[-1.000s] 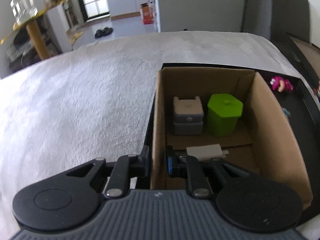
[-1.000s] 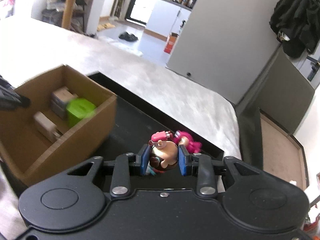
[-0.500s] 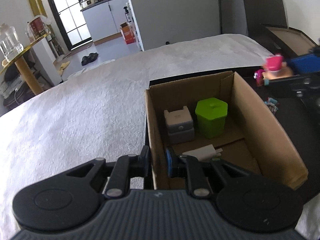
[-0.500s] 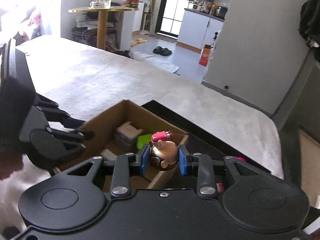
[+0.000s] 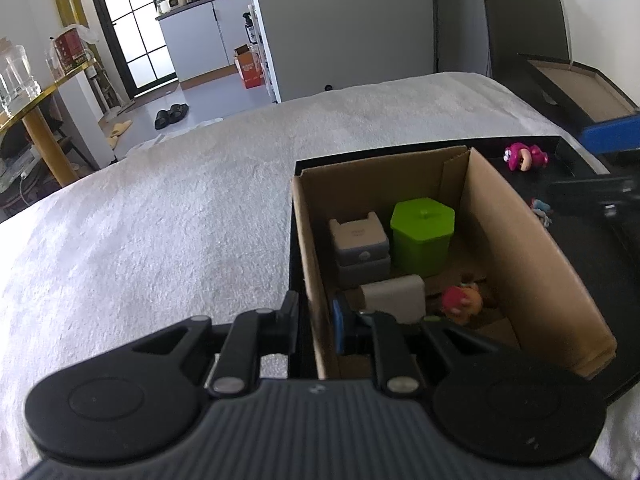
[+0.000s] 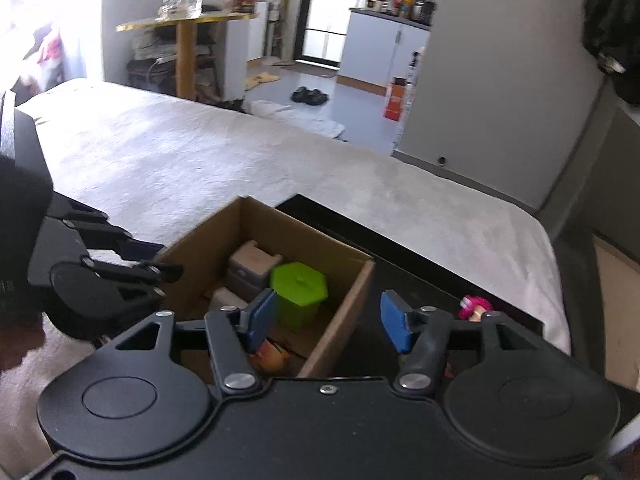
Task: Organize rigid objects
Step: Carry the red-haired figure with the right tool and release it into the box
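One small round-headed figurine with a pink cap now lies on the floor of the brown cardboard box, just below your right tongs, whose jaws have just been opening and stand wide and empty. Lift those clear of the box wall before turning toward the magenta plush-like toy beyond them. Keep your left tongs clamped narrow on the near wall.

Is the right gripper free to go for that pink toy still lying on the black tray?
Probably yes. The right gripper has just been opening and holds nothing; the figure it carried lies in the box. The pink toy lies uncovered on the tray, beside its right finger.
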Demonstrator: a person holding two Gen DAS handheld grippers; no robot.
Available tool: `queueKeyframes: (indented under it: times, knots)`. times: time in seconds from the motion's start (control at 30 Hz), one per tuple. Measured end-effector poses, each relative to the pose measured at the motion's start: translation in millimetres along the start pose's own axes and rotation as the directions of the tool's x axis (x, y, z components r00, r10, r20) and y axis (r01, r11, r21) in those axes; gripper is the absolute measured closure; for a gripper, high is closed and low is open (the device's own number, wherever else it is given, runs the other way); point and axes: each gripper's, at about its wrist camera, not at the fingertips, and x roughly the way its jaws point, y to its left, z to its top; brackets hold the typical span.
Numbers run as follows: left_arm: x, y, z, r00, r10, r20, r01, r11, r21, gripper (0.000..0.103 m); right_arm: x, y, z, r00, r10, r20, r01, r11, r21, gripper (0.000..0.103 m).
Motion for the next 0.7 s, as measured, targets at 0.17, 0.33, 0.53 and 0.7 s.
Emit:
queueKeyframes:
  times: [0.17,0.33,0.53,0.7]
  knots:
    - [1.6,-0.1,-2.8,1.0,0.009,-0.026,-0.008,1.0,0.013,0.086,-7.2,-23.9,-23.0,0.999,-0.046,0.01,0.046,0.997,0.062,0.043]
    - [1.0,-1.2,-1.6,0.999,0.016,-0.039,-0.015,1.0,0.023,0.086,-4.5,-49.2,-46.0,0.997,-0.083,0.005,0.081,0.986,0.148,0.043]
    - [0.7,-1.9,0.8,0.998,0.022,-0.058,-0.021,1.0,0.02,0.086,8.9,-64.3,-67.9,0.997,-0.081,0.012,0.077,0.977,0.2,0.043]
    - [2.2,0.2,4.1,0.997,0.018,-0.074,-0.018,1.0,0.004,0.086,30.6,-71.6,-80.0,0.998,-0.06,0.028,0.053,0.974,0.221,0.043]
